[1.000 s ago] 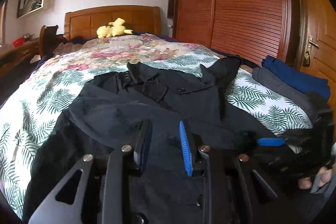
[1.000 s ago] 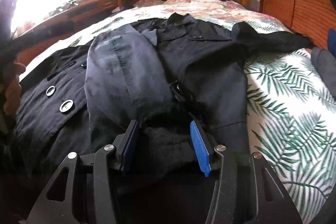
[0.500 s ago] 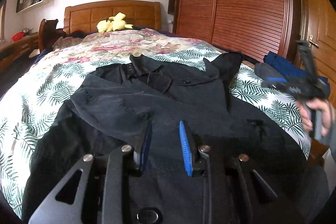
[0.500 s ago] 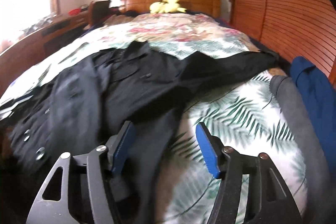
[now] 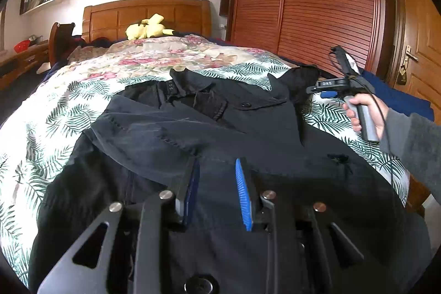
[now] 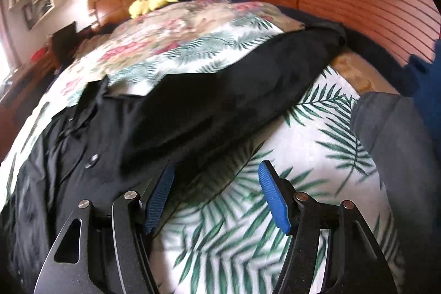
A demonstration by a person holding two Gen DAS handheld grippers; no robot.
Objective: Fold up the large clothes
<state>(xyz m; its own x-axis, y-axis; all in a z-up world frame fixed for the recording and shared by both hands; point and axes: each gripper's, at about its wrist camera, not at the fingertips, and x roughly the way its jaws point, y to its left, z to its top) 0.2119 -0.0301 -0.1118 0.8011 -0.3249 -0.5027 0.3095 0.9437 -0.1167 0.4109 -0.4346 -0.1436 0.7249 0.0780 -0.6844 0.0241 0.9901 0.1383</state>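
A large black coat [image 5: 220, 128] lies spread on the leaf-print bedspread [image 5: 55, 112], collar toward the headboard, its left sleeve folded across the front. My left gripper [image 5: 217, 164] hovers low over the coat's lower front, its jaws narrowly open with nothing pinched. The coat's right sleeve [image 6: 248, 79] stretches out toward the wardrobe. My right gripper [image 6: 217, 167] is open wide above bare bedspread [image 6: 303, 134] just beside that sleeve, with its left finger [image 6: 162, 189] near the coat's edge. In the left wrist view, a hand [image 5: 363, 109] in a grey sleeve holds the right gripper [image 5: 321, 90].
A yellow plush toy [image 5: 147, 29] rests by the wooden headboard [image 5: 146, 15]. Folded grey clothing [image 6: 394, 134] and blue clothing [image 5: 397, 95] sit at the bed's right edge. A slatted wardrobe [image 5: 317, 4] and a door [image 5: 419, 46] stand on the right, and a desk [image 5: 22, 54] on the left.
The right gripper lifted off the coat's lower front and swung right to the outstretched sleeve, rolling and widening its jaws. The left gripper stayed where it was.
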